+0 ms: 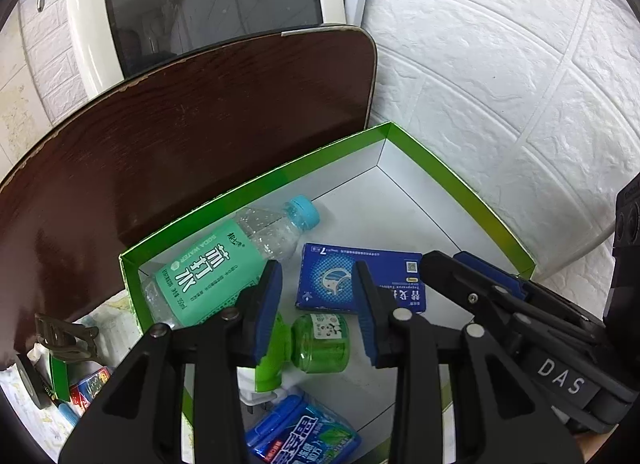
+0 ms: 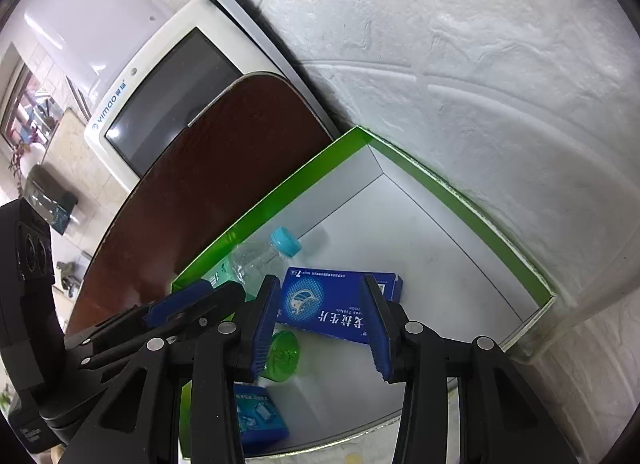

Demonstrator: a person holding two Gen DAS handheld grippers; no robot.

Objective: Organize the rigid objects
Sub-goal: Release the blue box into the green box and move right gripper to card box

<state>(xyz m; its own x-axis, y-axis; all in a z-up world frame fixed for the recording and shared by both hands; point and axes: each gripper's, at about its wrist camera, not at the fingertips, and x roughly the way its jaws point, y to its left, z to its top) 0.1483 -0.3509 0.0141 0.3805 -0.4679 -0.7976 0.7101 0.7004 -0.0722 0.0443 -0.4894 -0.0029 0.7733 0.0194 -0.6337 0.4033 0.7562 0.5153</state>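
Note:
A green-rimmed white box (image 1: 460, 184) (image 2: 460, 192) holds a soda water bottle (image 1: 212, 268) (image 2: 256, 260) with a teal label and blue cap, a blue medicine carton (image 1: 320, 284) (image 2: 328, 308), a green mosquito-liquid bottle (image 1: 320, 344) (image 2: 284, 356) on a green plug-in heater, and a blue mint pack (image 1: 304, 436) (image 2: 256, 416). My left gripper (image 1: 316, 312) is open and empty above the green bottle. My right gripper (image 2: 320, 328) is open and empty above the blue carton; it also shows at the right of the left wrist view (image 1: 492, 284).
A dark brown board (image 1: 180, 136) (image 2: 208, 168) leans behind the box, with a white monitor (image 1: 208, 4) (image 2: 168, 92) behind it. A white textured wall (image 1: 500, 64) (image 2: 460, 64) stands right. Small items, including a black clip (image 1: 64, 336) and a red-blue pack (image 1: 90, 384), lie left of the box.

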